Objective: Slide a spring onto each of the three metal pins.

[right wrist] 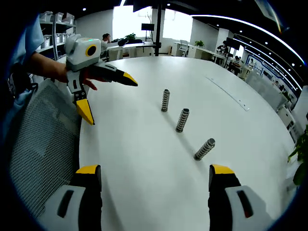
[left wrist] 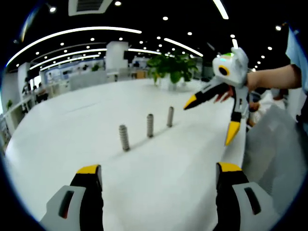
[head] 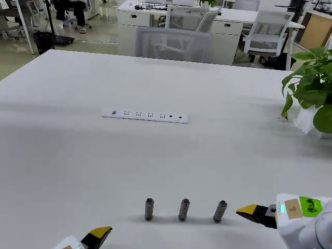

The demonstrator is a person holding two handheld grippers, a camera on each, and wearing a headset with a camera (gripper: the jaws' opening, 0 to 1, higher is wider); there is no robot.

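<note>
Three metal pins stand in a row on the white table (head: 166, 155), each with a grey spring around it: the left spring (head: 149, 209), the middle spring (head: 183, 209) and the right spring (head: 220, 211), which leans a little. My left gripper (left wrist: 159, 168) is open and empty, a short way back from the row (left wrist: 150, 125). My right gripper (right wrist: 155, 169) is also open and empty, with the leaning spring (right wrist: 204, 149) nearest to it. In the head view the right gripper (head: 254, 212) sits just right of the row and the left gripper (head: 98, 236) is at the bottom left.
A white power strip (head: 145, 115) lies across the middle of the table. A potted plant (head: 311, 93) stands at the right edge. A grey chair (head: 174, 45) stands beyond the far edge, and a mesh chair (right wrist: 43, 144) by the near edge.
</note>
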